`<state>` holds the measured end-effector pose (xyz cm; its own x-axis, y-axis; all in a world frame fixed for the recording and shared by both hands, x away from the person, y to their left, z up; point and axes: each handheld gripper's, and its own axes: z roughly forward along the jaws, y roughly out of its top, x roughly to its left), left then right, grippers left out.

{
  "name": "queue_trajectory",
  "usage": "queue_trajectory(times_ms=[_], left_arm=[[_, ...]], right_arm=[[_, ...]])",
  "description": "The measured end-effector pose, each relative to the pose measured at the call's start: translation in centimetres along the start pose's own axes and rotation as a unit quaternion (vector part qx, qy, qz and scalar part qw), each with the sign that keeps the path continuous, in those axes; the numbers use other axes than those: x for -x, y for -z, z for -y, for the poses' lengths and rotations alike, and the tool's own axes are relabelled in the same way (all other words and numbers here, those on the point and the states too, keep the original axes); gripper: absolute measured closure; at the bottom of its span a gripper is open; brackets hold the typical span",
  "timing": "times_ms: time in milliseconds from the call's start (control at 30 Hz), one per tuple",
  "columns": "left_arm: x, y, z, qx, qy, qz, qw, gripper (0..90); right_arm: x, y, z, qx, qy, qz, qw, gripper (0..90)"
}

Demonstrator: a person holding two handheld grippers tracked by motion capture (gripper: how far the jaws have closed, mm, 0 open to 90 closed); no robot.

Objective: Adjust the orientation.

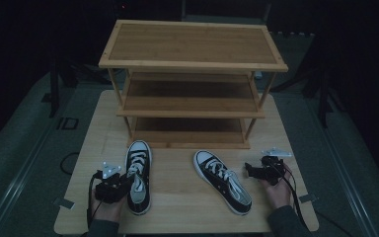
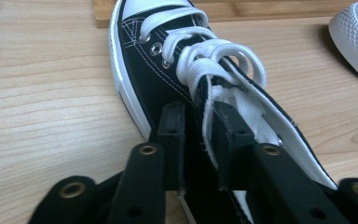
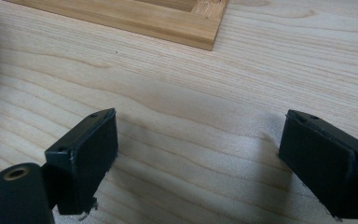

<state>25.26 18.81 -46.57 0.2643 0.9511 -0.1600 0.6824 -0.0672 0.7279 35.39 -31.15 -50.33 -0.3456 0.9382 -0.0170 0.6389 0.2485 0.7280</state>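
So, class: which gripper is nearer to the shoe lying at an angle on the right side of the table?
Right. The right gripper sits open just beside the angled shoe, not touching it. The left gripper is across the table, clamped on the other shoe.

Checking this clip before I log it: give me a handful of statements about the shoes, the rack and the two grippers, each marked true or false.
1. The left gripper is closed on the side wall of the black canvas high-top sneaker with white laces. True.
2. The right gripper holds the second black canvas sneaker. False: its jaws are wide apart over bare table, beside that shoe.
3. Both sneakers stand on the light wooden table. True.
4. One sneaker sits on the three-tier bamboo shoe rack. False: what shows of its shelves carries no shoe.
5. The rack stands behind the sneakers. True.
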Motion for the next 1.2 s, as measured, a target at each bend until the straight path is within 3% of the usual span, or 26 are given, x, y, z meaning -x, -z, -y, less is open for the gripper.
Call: queue_trajectory(times_ms=[167, 267, 400, 900, 1200], left_arm=[[0.2, -0.3, -0.2, 0.0, -0.004, 0.0, 1.0, 85.4], [0.0, 0.0, -0.1, 0.013, 0.009, 0.002, 0.9999, 87.6], [-0.5, 0.1, -0.1, 0.024, 0.025, 0.011, 0.9993, 88.0], [-0.6, 0.9, -0.6, 0.051, 0.045, 0.035, 0.9971, 88.2], [-0.3, 1.5, -1.5, 0.065, 0.04, 0.041, 0.9962, 88.1]], right_arm=[[0.0, 0.0, 0.0, 0.0, 0.0, 0.0, 1.0, 11.0], [0.0, 0.0, 0.0, 0.0, 0.0, 0.0, 1.0, 11.0], [0.0, 0.0, 0.0, 0.0, 0.0, 0.0, 1.0, 11.0], [0.0, 0.0, 0.0, 0.0, 0.0, 0.0, 1.0, 11.0], [0.0, 0.0, 0.0, 0.0, 0.0, 0.0, 1.0, 11.0]])
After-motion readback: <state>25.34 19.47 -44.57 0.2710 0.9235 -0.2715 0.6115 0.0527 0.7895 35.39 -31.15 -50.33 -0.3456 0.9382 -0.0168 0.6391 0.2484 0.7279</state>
